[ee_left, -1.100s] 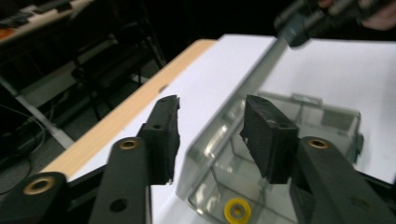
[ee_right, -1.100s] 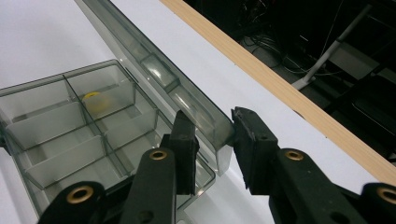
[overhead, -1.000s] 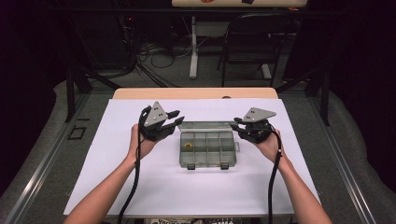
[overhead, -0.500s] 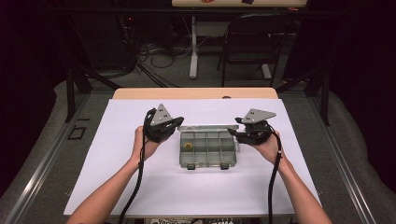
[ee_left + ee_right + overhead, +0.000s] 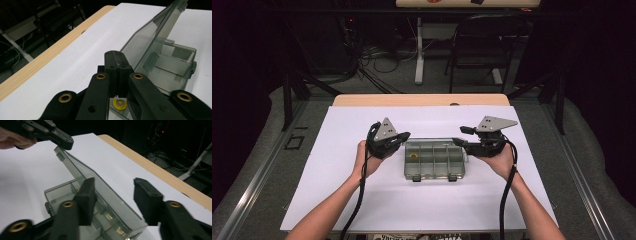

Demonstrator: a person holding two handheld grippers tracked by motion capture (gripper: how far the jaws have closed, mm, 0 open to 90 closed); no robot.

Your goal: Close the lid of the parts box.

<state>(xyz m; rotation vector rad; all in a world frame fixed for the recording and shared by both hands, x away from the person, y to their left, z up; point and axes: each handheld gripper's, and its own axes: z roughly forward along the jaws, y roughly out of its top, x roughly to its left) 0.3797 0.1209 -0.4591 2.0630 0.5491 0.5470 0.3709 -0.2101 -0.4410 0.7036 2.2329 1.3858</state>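
Here the clear compartment box (image 5: 434, 160) lies at the middle of the white sheet (image 5: 362, 200) on the table (image 5: 362, 100), between the two hands. Left hand-held gripper (image 5: 117, 58): jaws pressed together at the near corner of the raised lid (image 5: 150, 37); whether they pinch its edge cannot be told, though a second ago they stood slightly apart, so they have closed at that corner. From the right gripper view the same left hand-held gripper (image 5: 63, 143) touches the lid's top corner, and the lid (image 5: 100, 187) stands tilted up over the compartments. Right hand-held gripper (image 5: 113, 195): jaws spread, having just been closing, with the lid's long edge between them but no pad pressing on it. Compared with the earlier high views, both hands sit in nearly the same places beside the box. Judged from this, the opening of the lid is under way, the left side leading, and the yellow ring (image 5: 120, 102) inside becomes reachable
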